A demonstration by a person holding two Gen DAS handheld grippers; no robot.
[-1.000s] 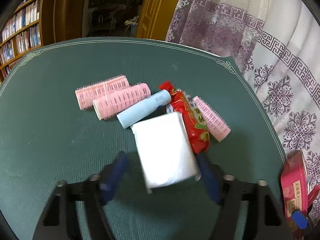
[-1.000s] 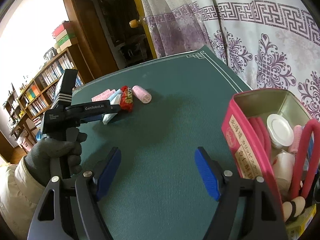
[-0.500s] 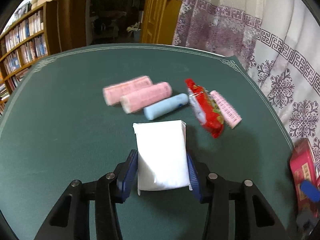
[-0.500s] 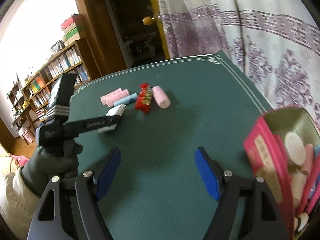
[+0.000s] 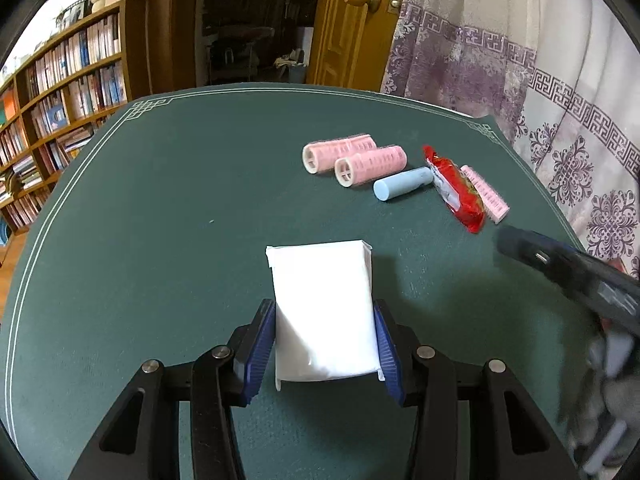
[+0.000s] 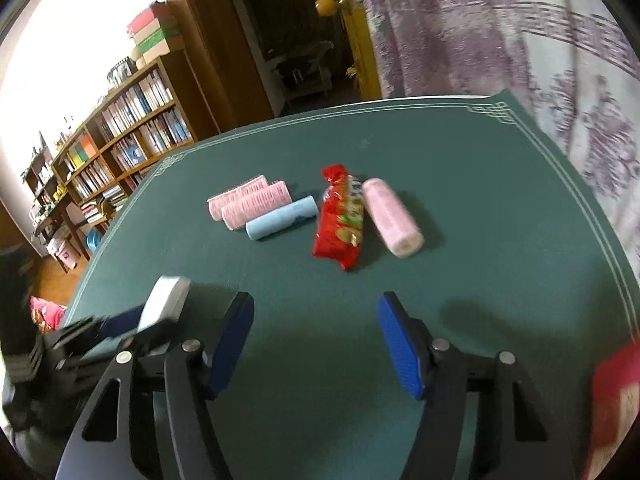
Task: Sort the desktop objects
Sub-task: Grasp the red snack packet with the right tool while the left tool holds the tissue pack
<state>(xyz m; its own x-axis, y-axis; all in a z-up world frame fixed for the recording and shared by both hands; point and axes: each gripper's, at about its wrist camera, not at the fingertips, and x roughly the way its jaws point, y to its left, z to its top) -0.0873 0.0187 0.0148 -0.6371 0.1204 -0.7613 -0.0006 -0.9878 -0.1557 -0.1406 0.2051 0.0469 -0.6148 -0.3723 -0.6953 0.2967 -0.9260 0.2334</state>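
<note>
My left gripper (image 5: 323, 320) is shut on a white tissue pack (image 5: 324, 288), both blue pads pressing its sides just above the green table mat (image 5: 160, 200). Beyond it lie two pink hair rollers (image 5: 340, 152), a light blue tube (image 5: 402, 184), a red snack packet (image 5: 456, 192) and a third pink roller (image 5: 486, 194). My right gripper (image 6: 316, 308) hovers short of the red snack packet (image 6: 340, 224) and the pink roller (image 6: 394, 218). Its jaws are closing with nothing between them. The right wrist view also shows the white tissue pack (image 6: 166, 300) at lower left.
A red tin (image 6: 616, 392) shows blurred at the lower right edge. A patterned curtain (image 5: 560, 120) hangs along the table's right side. Bookshelves (image 5: 60, 100) stand beyond the left edge, with a wooden door (image 5: 352, 20) behind.
My left gripper shut on the white pack and pulled it away from the pile. My right gripper swung left from the tin toward the pile, and its jaws narrowed.
</note>
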